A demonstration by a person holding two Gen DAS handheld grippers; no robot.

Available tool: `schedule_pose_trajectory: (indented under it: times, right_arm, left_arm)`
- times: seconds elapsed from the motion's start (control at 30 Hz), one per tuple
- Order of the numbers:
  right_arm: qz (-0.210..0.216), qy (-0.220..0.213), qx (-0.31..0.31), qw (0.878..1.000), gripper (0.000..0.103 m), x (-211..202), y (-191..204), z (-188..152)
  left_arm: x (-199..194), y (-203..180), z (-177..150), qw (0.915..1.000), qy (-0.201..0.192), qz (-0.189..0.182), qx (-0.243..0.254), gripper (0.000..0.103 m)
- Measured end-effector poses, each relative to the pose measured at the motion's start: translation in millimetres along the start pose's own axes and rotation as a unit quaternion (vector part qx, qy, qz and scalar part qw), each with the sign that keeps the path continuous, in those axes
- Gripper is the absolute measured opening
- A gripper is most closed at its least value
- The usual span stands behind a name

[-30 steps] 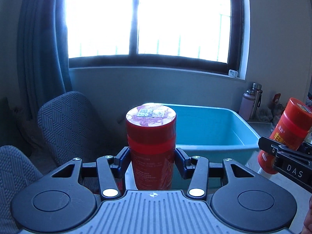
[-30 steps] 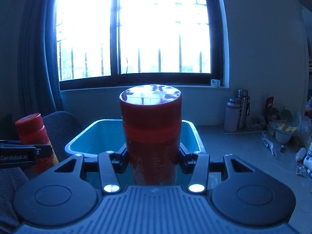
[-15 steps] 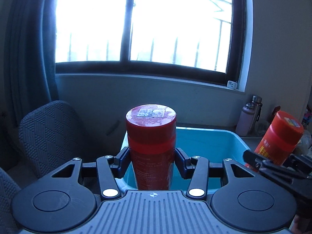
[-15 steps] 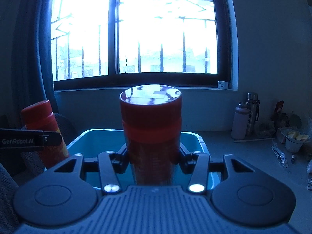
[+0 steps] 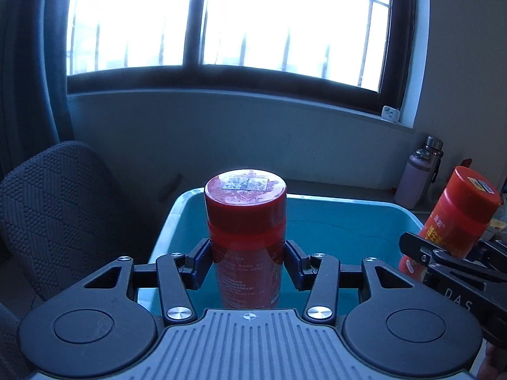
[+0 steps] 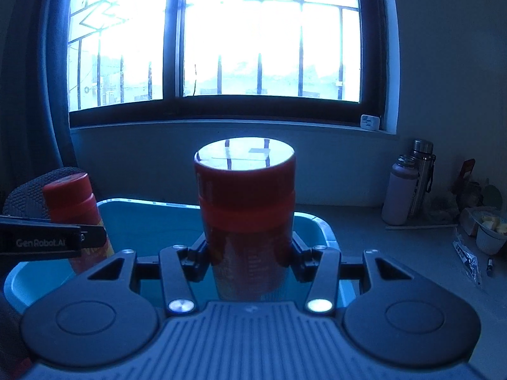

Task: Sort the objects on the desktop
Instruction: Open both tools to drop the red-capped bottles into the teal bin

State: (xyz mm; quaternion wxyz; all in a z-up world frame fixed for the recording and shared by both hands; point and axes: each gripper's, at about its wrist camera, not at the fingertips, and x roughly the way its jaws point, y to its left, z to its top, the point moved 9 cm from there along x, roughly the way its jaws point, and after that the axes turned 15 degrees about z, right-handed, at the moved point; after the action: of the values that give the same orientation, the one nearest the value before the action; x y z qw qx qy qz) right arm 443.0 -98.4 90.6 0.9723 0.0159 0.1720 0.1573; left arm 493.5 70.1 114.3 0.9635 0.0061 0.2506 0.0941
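My left gripper [image 5: 247,261] is shut on a red-capped bottle [image 5: 245,218], held upright over the near left part of a blue plastic bin [image 5: 348,231]. My right gripper [image 6: 248,259] is shut on a second red-capped bottle [image 6: 245,202], held upright over the same bin [image 6: 149,218]. Each view shows the other gripper with its bottle: the right one at the right edge [image 5: 456,218], the left one at the left edge [image 6: 76,209]. Both bottles' bases are hidden behind the gripper bodies.
A grey fabric chair [image 5: 60,209] stands left of the bin. Two flasks [image 6: 408,186] stand on the counter by the wall at the right, with a white cup [image 6: 489,234], packets and small items beyond. A window and a dark curtain are behind.
Both grippers have moved forward and lower over the bin with their bottles. The bin now fills more of both views. Both grips are unchanged.
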Motion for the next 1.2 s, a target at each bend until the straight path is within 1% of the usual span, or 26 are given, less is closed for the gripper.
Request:
schedule_pose_trajectory:
  times: [0.13, 0.23, 0.27, 0.3, 0.37, 0.43, 0.47, 0.5, 0.67, 0.87, 1.03, 1.2]
  right_arm:
    - [0.006, 0.007, 0.006, 1.0, 0.05, 12.3, -0.6, -0.8]
    - [0.014, 0.018, 0.01, 1.0, 0.051, 21.2, -2.4, -2.5]
    - [0.021, 0.02, 0.011, 1.0, 0.06, 23.0, -1.8, -3.2]
    - [0.022, 0.016, 0.009, 1.0, 0.076, 22.4, -0.5, -2.3]
    - [0.019, -0.001, -0.004, 1.0, 0.089, 18.1, 2.4, 3.7]
    - [0.02, -0.014, -0.013, 1.0, 0.09, 15.1, 5.5, 10.3]
    - [0.02, -0.016, -0.013, 1.0, 0.091, 14.5, 6.2, 12.8]
    - [0.02, -0.017, -0.014, 1.0, 0.091, 14.3, 6.6, 14.8]
    - [0.017, -0.017, -0.01, 1.0, 0.091, 10.2, 6.5, 14.0]
    - [0.009, -0.016, -0.006, 1.0, 0.091, -2.6, 5.4, 7.3]
    - [-0.001, -0.019, 0.001, 1.0, 0.091, -22.2, 6.4, 3.2]
    - [-0.011, -0.035, 0.004, 0.999, 0.091, -52.1, 14.6, 3.0]
  left_arm:
    - [15.3, -4.8, -0.2, 1.0, 0.005, 0.005, 0.006, 0.05]
    - [26.1, -5.2, -2.7, 0.9997, 0.023, 0.002, 0.0, 0.051]
    - [30.0, -5.7, -4.9, 0.9993, 0.037, -0.005, -0.007, 0.052]
    - [32.9, -5.4, -6.6, 0.9988, 0.046, -0.009, -0.015, 0.053]
    - [34.6, -2.3, -7.4, 0.9986, 0.043, -0.01, -0.029, 0.069]
    - [35.6, 0.7, -7.6, 0.9984, 0.039, -0.008, -0.04, 0.078]
    - [34.3, 1.6, -6.3, 0.9987, 0.034, -0.004, -0.037, 0.08]
    - [33.1, 2.6, -5.0, 0.999, 0.028, 0.001, -0.034, 0.081]
    - [24.3, 6.5, -1.8, 0.9993, 0.02, 0.006, -0.032, 0.082]
    - [9.6, 7.8, -6.0, 0.9996, 0.014, -0.001, -0.026, 0.082]
    - [-14.4, 19.2, -10.1, 0.9998, 0.005, 0.004, -0.02, 0.082]
    - [-45.7, 37.2, -15.2, 0.9998, -0.008, 0.014, -0.013, 0.082]
